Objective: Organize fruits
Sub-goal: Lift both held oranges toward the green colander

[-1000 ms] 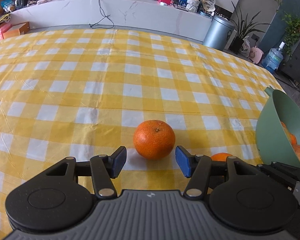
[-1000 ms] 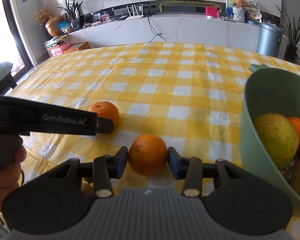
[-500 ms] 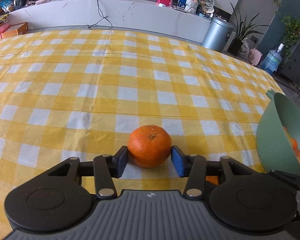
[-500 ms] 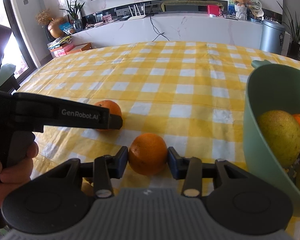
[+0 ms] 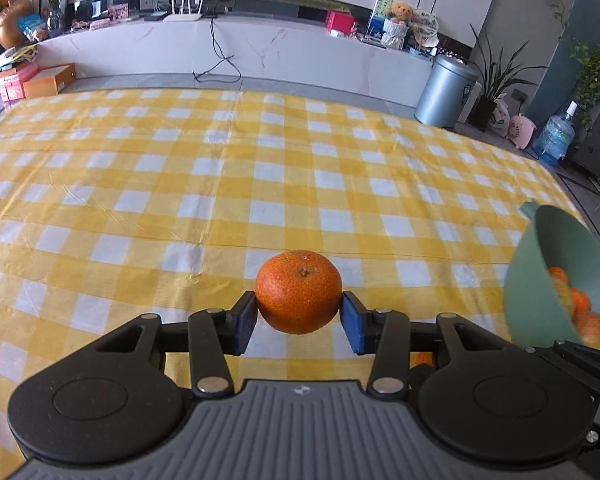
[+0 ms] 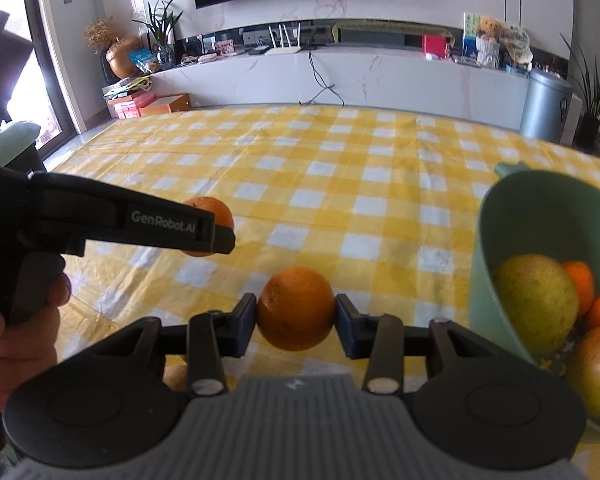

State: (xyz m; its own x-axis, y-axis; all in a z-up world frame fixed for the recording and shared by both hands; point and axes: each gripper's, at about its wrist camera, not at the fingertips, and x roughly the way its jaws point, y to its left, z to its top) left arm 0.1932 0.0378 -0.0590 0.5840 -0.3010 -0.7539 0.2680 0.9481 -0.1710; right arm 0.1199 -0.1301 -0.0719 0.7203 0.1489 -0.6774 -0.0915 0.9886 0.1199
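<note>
Both jaws clamped on oranges: left gripper (image 5: 299, 318) on one, right gripper (image 6: 296, 318) on another. Carry level into green bowl (image 6: 500, 208); release low.

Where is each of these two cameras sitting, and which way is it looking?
Left wrist view: sits on the left gripper, looking along its jaws, closed on an orange, across the checked tablecloth; no hand shows.
Right wrist view: sits on the right gripper, looking over its own orange; the person's hand holding the left gripper shows.
Both show the green bowl of fruit and the white counter.
</note>
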